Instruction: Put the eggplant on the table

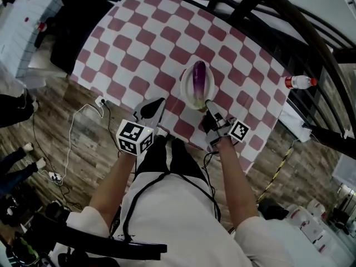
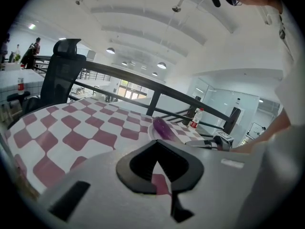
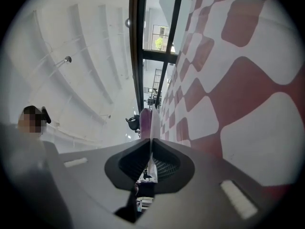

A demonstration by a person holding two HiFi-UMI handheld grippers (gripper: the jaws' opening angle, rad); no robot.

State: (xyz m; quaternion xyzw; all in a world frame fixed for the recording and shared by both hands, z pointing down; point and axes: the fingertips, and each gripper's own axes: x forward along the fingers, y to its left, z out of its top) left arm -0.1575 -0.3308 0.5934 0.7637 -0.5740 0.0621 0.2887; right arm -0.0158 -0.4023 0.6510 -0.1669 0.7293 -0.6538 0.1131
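Note:
A purple eggplant (image 1: 199,77) lies on a white plate (image 1: 186,92) on the red-and-white checked table (image 1: 156,43), near its front edge. My right gripper (image 1: 208,103) is shut on the plate's near rim. In the right gripper view the thin plate edge (image 3: 152,125) runs between the closed jaws of the right gripper (image 3: 151,142), with the eggplant (image 3: 145,122) just beyond. My left gripper (image 1: 153,105) is shut and holds nothing, left of the plate over the table's front edge. The left gripper view shows the left gripper (image 2: 157,144), the eggplant (image 2: 163,128) and the right gripper (image 2: 222,140).
A plastic bottle (image 1: 299,82) with a red cap lies at the table's right side. A dark railing (image 1: 289,26) runs along the far edge, and an office chair (image 2: 62,75) stands at the left. Cables and a plug (image 1: 100,101) lie on the wooden floor.

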